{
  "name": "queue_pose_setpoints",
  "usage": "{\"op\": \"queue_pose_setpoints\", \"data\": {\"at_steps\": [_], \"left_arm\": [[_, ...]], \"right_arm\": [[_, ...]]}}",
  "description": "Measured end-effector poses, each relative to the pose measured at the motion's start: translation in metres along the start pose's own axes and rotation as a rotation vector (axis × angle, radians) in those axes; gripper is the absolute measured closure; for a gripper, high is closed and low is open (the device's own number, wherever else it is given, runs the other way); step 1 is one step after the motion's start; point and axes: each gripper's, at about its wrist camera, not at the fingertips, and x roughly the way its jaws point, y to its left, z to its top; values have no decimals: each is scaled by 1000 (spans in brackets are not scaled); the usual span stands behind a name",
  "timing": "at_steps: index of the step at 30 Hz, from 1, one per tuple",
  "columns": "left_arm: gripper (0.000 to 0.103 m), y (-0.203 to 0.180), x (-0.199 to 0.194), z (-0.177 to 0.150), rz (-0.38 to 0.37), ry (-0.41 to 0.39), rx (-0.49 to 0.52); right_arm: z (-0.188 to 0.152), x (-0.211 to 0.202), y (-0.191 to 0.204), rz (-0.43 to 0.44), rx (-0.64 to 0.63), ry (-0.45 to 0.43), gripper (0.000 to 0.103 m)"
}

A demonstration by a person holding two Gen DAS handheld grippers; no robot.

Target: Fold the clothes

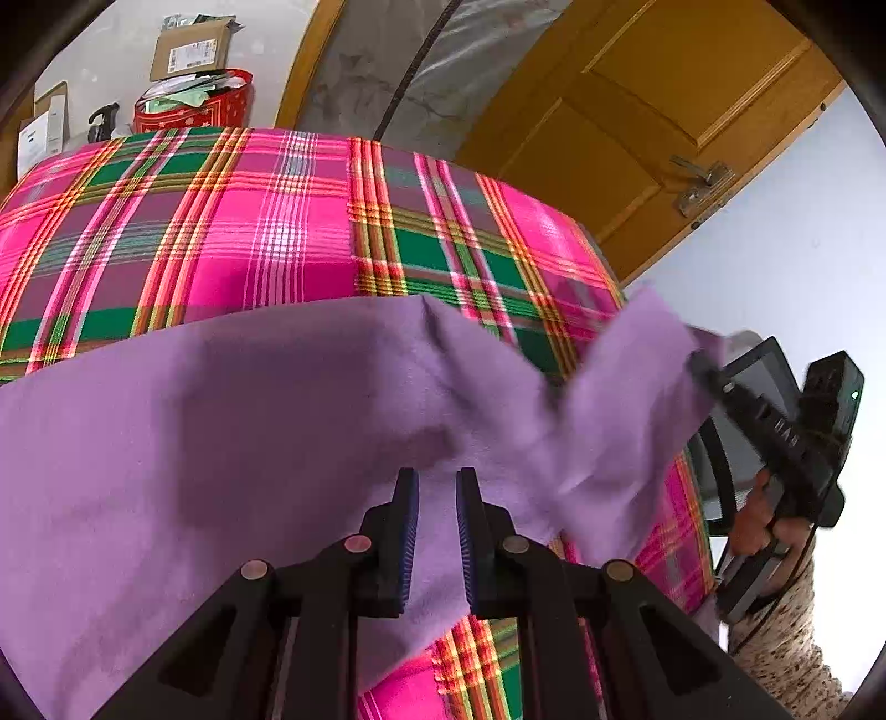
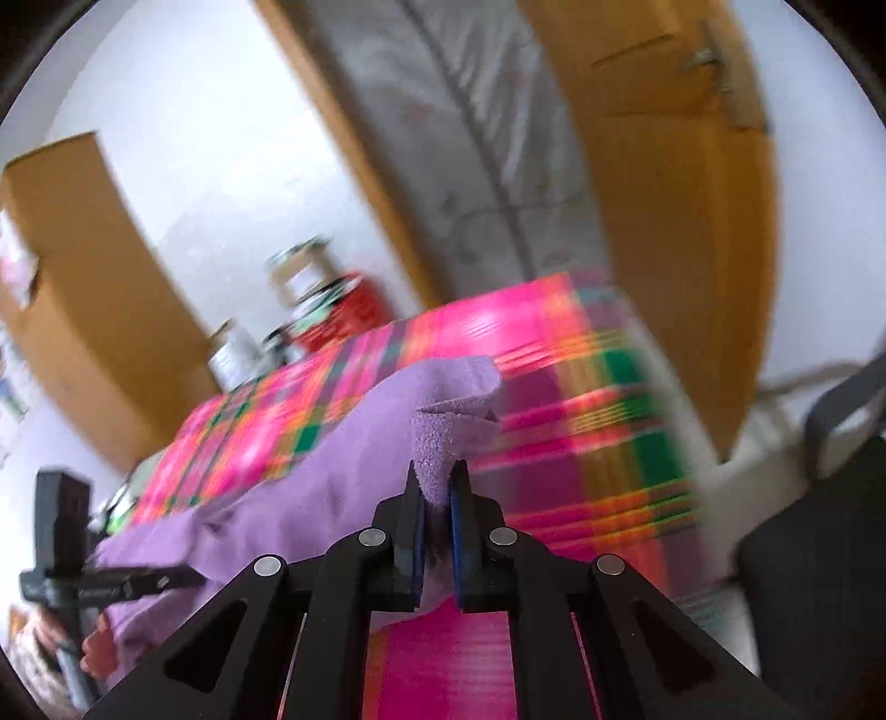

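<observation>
A lilac fleece cloth (image 1: 232, 421) lies spread over the near part of a bed with a pink and green plaid cover (image 1: 266, 232). My left gripper (image 1: 437, 487) hovers over the cloth's near edge. Its fingers are a narrow gap apart, with flat cloth showing beneath and nothing pinched. My right gripper (image 2: 437, 487) is shut on a bunched corner of the cloth (image 2: 437, 443) and holds it off the bed. From the left wrist view that raised flap (image 1: 626, 410) hangs from the right gripper (image 1: 700, 363), held by a hand (image 1: 758, 531). The right wrist view is motion-blurred; it shows the left gripper (image 2: 188, 576) low on the left.
An orange wooden door (image 1: 653, 111) stands beyond the bed, beside a plastic-wrapped mattress (image 1: 387, 72) leaning on the wall. A red tin full of papers (image 1: 194, 105) and cardboard boxes (image 1: 191, 47) sit at the far left. A black chair (image 2: 819, 554) is on the right.
</observation>
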Motion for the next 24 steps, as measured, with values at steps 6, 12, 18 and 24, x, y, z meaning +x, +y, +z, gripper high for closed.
{"op": "queue_pose_setpoints", "data": {"at_steps": [6,12,18,24], "left_arm": [[90,2,12,6,37,9,-14],[90,0,19,9,48,4,-27],[90,-5,20,10,53,15,-13],[90,-2,18,7,44,30,-11]], "right_arm": [[15,-17,-47,-171,30,-89,95],[14,-12,-77,-260,28,-74,95],[12,19,-94,-299,58,8,95],[8,28,-107,-335,118,61,90]]}}
